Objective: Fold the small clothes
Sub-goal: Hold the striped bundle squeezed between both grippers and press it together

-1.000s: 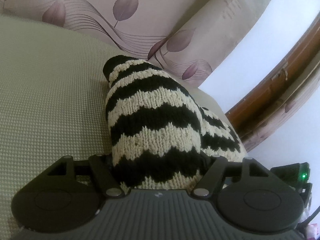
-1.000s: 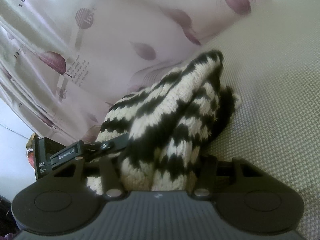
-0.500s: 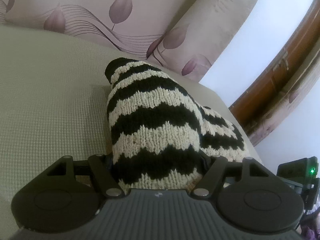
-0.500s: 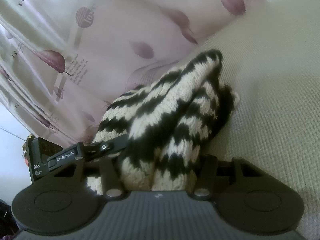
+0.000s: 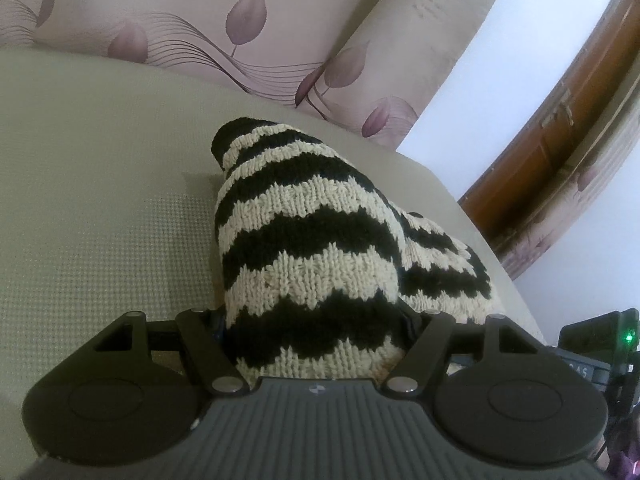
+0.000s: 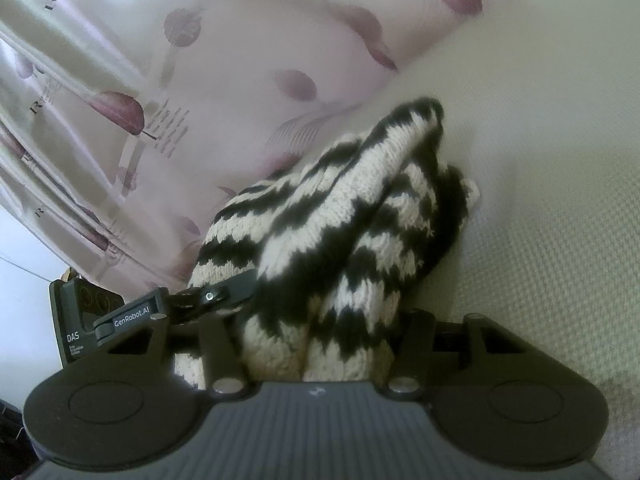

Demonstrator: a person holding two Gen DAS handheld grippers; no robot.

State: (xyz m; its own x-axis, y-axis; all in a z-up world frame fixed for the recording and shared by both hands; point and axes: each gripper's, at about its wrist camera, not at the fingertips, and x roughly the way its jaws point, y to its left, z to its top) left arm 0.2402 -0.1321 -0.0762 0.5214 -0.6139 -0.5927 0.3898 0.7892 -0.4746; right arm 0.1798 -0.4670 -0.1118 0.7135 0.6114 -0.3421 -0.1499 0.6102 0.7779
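Garment: black-and-cream zigzag knit piece (image 5: pixel 312 248), bunched into a raised mound; it is a small knitted item whose exact type cannot be told.
Garment position: front end lifted into both tools; far end resting on the pale woven surface (image 5: pixel 92 216), near that surface's edge by the curtain.
Garment shape, right wrist view: knit (image 6: pixel 340 220) drawn into two thick folds with a deep crease between them, tapering to a dark-edged tip at the far end.
Left tool: left tool (image 5: pixel 316 332) clamped on the near end of the knit; fabric fills the whole gap between its fingers, which stand fairly wide apart around the thick bundle.
Right tool: right tool (image 6: pixel 316 344) clamped on the adjacent part of the near end; doubled folds packed between its fingers.
Tool relation: both tools grip the same end side by side; the left tool's finger (image 6: pixel 224 294) shows in the right wrist view pressed against the knit.
Surface: pale, fine woven texture, slightly dimpled near the garment.
Background: curtain (image 5: pixel 248 40) printed with mauve leaves and thin curved lines, hanging just behind the surface; brown wooden frame (image 5: pixel 560 128) at the right, beside a white wall.
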